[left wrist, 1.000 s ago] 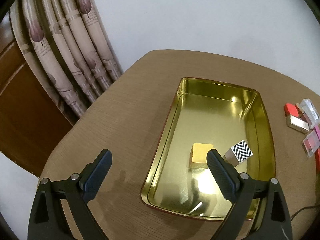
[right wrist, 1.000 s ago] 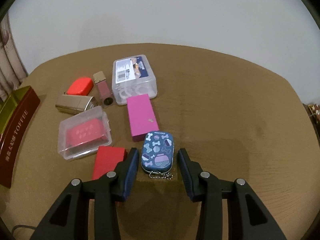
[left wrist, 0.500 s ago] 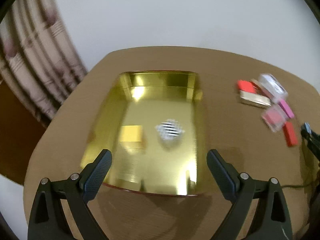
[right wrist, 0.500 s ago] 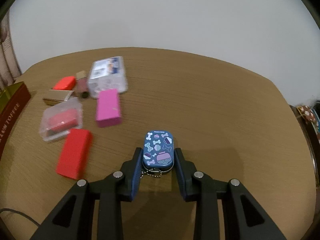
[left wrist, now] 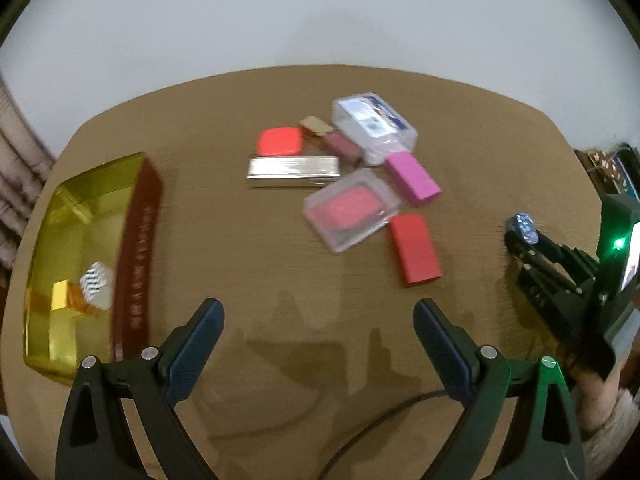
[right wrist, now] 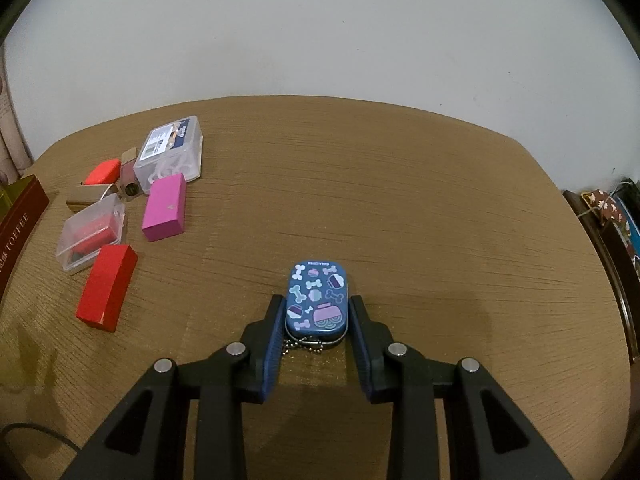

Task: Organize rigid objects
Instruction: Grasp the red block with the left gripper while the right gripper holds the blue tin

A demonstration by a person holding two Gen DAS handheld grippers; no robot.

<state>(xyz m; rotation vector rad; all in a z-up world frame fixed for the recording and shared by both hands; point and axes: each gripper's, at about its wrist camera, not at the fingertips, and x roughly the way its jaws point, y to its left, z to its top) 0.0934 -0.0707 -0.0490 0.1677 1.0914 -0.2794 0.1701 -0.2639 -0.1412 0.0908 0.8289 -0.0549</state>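
Observation:
My right gripper [right wrist: 316, 301] is shut on a small blue tin [right wrist: 317, 300] printed with bones and jars, its bead chain hanging at the near end. The pads press on the tin's two long sides, low over the brown table [right wrist: 420, 200]. In the left wrist view the same gripper [left wrist: 520, 238] and tin [left wrist: 520, 225] show at the right edge. My left gripper [left wrist: 317, 312] is open over bare table with nothing between its fingers. A gold tin tray [left wrist: 76, 196] at the left holds a yellow block [left wrist: 62, 296] and a black-and-white zigzag cube [left wrist: 96, 284].
Loose items cluster mid-table: a red box [left wrist: 414, 250], a clear case with a pink insert [left wrist: 352, 208], a magenta box [left wrist: 412, 178], a silver bar [left wrist: 294, 168], an orange-red pad [left wrist: 279, 142] and a clear labelled box [left wrist: 374, 128]. A cable [left wrist: 380, 428] runs along the near edge.
My right gripper closed on the blue tin and drew it away from the cluster. My left gripper swung right, from over the gold tray to the open table in front of the cluster.

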